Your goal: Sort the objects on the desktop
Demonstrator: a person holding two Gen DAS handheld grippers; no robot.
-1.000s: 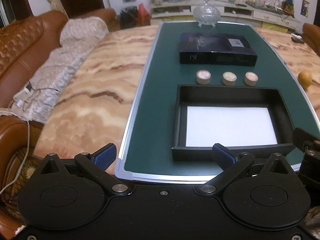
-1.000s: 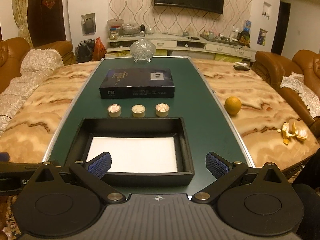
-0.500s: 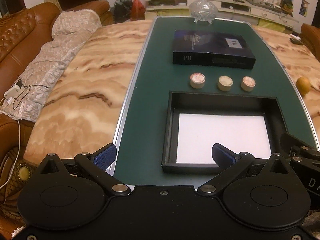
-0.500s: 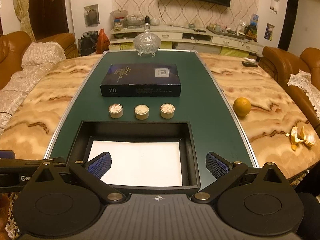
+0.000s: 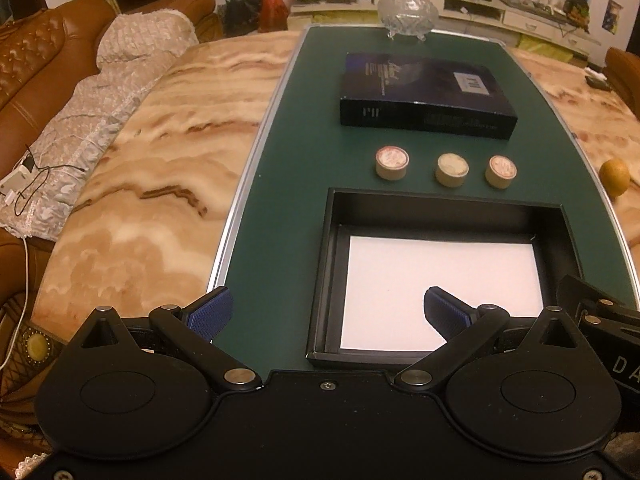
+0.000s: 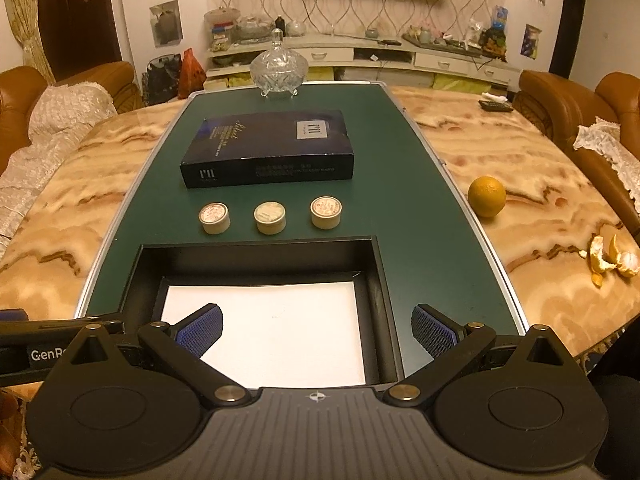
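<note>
The black tray's (image 5: pixel 440 208) near edge hides behind the left gripper (image 5: pixel 328 312).

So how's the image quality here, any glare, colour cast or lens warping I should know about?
Left wrist view: the green mat's silver edge bows from fisheye; warm amber cast. Right wrist view: the white sheet in the black tray is bright, nearly washed out; small round containers stay sharp.
</note>
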